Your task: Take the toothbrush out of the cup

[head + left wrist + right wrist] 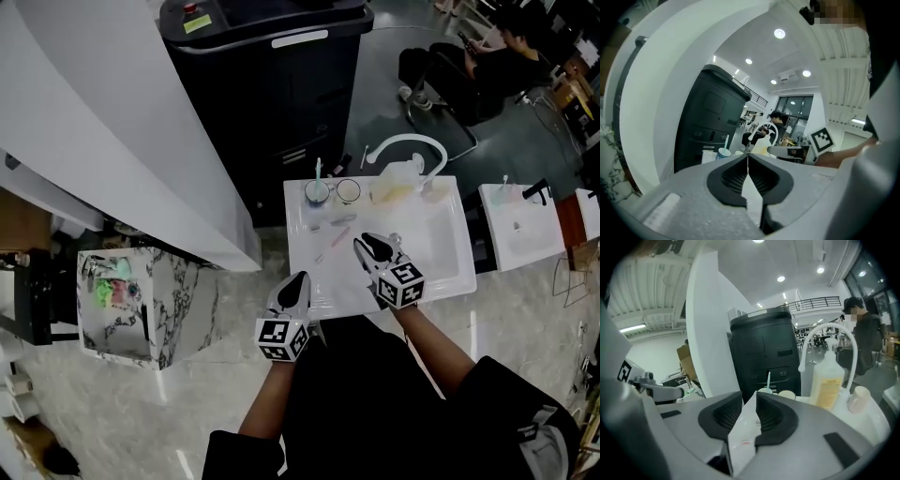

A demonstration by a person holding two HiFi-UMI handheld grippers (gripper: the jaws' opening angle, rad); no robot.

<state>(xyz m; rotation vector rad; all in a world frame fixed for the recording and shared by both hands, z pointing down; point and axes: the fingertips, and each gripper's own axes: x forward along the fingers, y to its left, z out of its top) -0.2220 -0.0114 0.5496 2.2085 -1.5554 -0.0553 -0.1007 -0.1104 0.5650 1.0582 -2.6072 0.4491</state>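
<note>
Toothbrush [318, 170] stands upright in the cup [317, 192] at upper centre of the head view, at the upper edge of the surface [441, 234], untouched. We judge the reach is in hand: our right hand-held gripper [367, 246] hangs mid-frame, well short of it, jaws partly apart and empty; the left hand-held gripper [298, 283], lower left, is closed on nothing. Next we must bring the right one to the handle above the rim and close.

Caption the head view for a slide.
Left gripper and right gripper hover empty by white basin; light-blue toothbrush stands in round cup.
</note>
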